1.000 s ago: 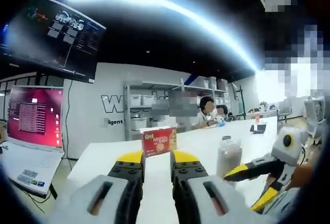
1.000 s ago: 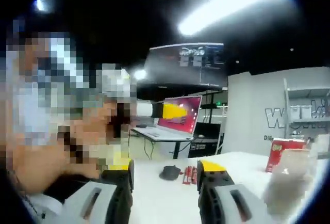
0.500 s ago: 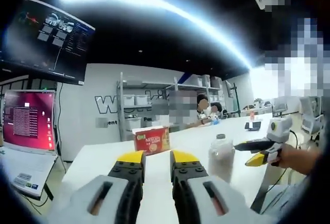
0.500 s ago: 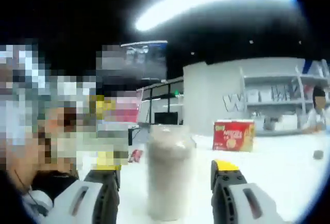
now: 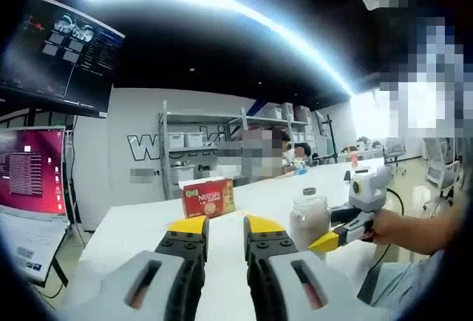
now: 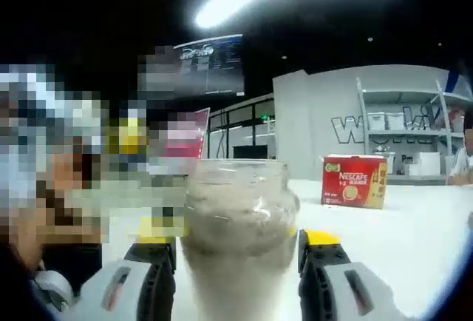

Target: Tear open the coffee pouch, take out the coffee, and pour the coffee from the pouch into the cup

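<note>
Glass jar w/ pale brown powder sits btwn right hand-held gripper jaws, contact unclear; left hand-held gripper narrow, empty.

Long white table running toward a pale wall with big dark lettering, open metal shelving holding white bins, dark ceiling cut by a bright strip light, wall monitor above a glowing red laptop screen

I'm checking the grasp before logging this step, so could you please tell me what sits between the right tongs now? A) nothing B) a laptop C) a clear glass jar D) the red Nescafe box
C: in the right gripper view the glass jar stands between the jaws of the right tongs, while the red box stands farther back on the white table.
</note>
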The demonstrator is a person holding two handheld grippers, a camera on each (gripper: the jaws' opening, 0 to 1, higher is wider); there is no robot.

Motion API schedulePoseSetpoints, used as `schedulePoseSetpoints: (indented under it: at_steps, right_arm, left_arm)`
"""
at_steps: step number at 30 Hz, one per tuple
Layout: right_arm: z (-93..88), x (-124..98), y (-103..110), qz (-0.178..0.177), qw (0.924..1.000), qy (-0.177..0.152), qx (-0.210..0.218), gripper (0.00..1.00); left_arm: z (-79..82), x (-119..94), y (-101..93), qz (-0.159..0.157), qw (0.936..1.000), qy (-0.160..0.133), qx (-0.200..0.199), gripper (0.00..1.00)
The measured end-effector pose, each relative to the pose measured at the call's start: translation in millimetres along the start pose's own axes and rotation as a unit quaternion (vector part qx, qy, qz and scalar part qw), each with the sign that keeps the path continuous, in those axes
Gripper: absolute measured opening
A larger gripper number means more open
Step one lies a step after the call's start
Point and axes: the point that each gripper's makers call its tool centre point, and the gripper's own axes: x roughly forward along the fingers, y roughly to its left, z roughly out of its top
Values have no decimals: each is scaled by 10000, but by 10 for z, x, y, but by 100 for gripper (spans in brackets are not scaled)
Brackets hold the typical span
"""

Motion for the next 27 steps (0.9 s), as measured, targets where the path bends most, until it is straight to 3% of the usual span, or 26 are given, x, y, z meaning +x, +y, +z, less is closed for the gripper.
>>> schedulePoseSetpoints:
  at_steps: [1,7,9,12,14,16,17,20,21,23,24,25,26,27]
  right_arm:
    - [2,-7,-65,-121,9999,-14,41,58]
    - [10,27,-71,60,9998,57,159,57]
    - [8,1,-61,109,9982,157,574,57]
    - [34,28,-218,150,9942,234,1036,56]
    - [31,36,-189,146,9950,306,935,56]
    - [-3,53,-92,104,9986,416,-297,56]
    - [28,52,-22,38,9977,271,-624,56]
    - [-2,48,48,318,9989,309,144,56]
    - [37,63,-14,322,9987,8,383,55]
    - [17,68,-141,45,9981,138,604,55]
    - [0,71,-112,47,9992,302,247,55]
    - [-39,80,-49,81,9982,457,-374,55]
    - [21,60,-56,-42,9985,215,-503,55]
    - [-7,27,6,54,9984,204,-529,55]
  left_arm:
    - [-13,19,-17,-38,10000,-10,-29,21]
    - [-122,133,-156,-362,9988,32,-338,23]
    - [-110,140,-177,-378,9986,18,-371,23]
    - [-83,137,-192,-382,9986,-13,-365,23]
    - [-76,134,-196,-376,9987,-17,-347,23]
    - [-76,132,-194,-366,9988,-14,-336,23]
    - [-77,132,-187,-357,9988,-15,-328,23]
    - [-84,137,-163,-331,9988,-22,-346,23]
    - [-91,140,-162,-333,9988,-13,-366,23]
    - [-105,138,-171,-336,9988,13,-347,23]
    - [-105,135,-178,-341,9989,17,-334,23]
    - [-102,133,-182,-348,9989,16,-329,23]
    - [-97,131,-184,-352,9988,10,-328,23]
    - [-92,130,-180,-347,9989,3,-327,23]
